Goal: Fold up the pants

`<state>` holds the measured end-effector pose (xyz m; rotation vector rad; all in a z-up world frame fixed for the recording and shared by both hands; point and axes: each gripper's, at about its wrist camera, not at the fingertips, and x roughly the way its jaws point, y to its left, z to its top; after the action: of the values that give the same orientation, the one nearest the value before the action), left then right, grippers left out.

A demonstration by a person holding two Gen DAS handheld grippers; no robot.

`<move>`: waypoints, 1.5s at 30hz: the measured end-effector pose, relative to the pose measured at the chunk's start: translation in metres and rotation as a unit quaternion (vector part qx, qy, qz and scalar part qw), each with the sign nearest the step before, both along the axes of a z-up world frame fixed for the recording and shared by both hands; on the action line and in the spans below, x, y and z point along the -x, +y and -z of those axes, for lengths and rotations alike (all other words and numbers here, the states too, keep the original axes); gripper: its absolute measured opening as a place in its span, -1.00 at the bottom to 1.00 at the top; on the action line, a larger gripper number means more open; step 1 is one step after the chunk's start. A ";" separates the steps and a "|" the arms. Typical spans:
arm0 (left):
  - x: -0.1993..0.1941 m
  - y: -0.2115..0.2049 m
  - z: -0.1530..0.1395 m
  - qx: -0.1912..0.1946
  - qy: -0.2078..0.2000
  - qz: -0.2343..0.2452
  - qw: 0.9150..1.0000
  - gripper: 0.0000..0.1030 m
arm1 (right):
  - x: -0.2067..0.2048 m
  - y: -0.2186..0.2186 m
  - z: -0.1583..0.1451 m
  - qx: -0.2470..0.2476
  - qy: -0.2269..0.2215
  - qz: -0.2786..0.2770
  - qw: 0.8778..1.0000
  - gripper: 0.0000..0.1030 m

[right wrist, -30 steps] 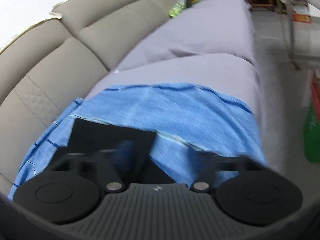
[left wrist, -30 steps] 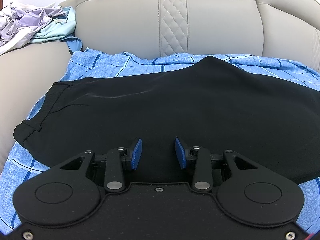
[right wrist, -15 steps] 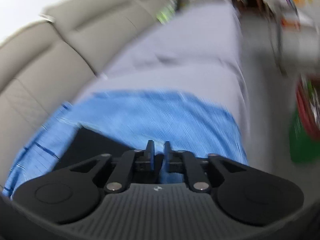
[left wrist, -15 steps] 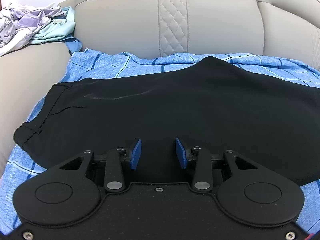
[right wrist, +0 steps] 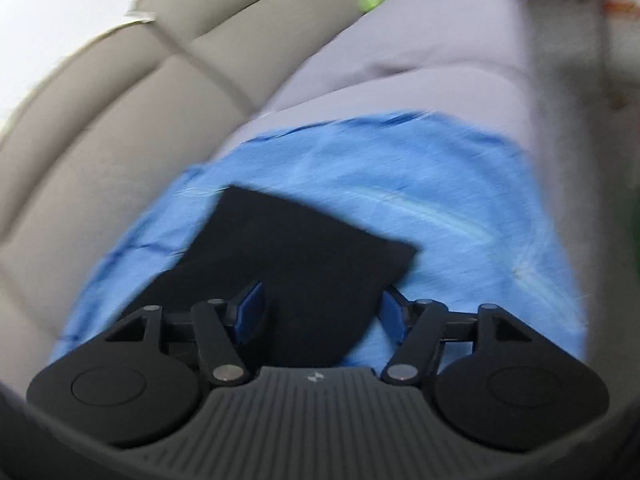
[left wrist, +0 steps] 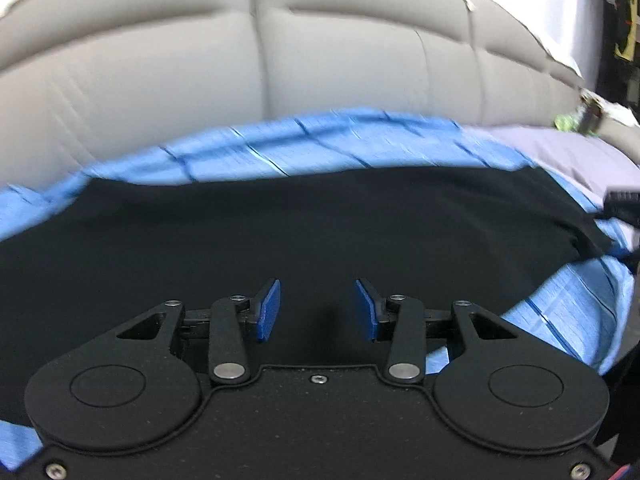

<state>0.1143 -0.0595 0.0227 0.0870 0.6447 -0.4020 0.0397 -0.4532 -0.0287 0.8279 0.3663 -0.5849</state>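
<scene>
Left wrist view: one black pants (left wrist: 280,232) on one blue cloth (left wrist: 320,140) — both claws, left claw (left wrist: 318,310) and right claw (right wrist: 320,312), released.

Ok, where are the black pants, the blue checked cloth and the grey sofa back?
black pants (left wrist: 280,236): left wrist view, flat middle of the fabric.
blue checked cloth (right wrist: 420,184): right wrist view, bare part beyond the pants' end.
grey sofa back (left wrist: 340,52): left wrist view, padded cushion.

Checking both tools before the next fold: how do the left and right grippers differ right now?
The left gripper sits over the broad middle of the black pants; the right gripper is at the pants' leg end. The left has only pants between its fingers; the right straddles the pants' edge and the blue cloth. Both are open, holding nothing.
</scene>
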 end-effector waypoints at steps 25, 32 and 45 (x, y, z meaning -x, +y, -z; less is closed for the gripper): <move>-0.001 -0.025 0.019 -0.038 0.013 -0.016 0.999 -0.18 | -0.029 -0.049 0.004 0.019 0.012 0.004 1.000 -0.85; -0.002 -0.005 0.009 0.000 0.042 -0.026 0.999 -0.20 | -0.051 -0.017 -0.037 0.129 0.041 -0.022 0.991 -0.87; 0.027 0.182 -0.007 0.076 0.033 -0.250 0.965 -0.25 | -0.104 0.357 -0.031 0.354 0.019 -0.583 0.731 -0.85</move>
<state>0.0873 0.1226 0.0301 -0.2341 0.6741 0.0353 0.1437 -0.0962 0.0023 -0.2508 0.5636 0.4663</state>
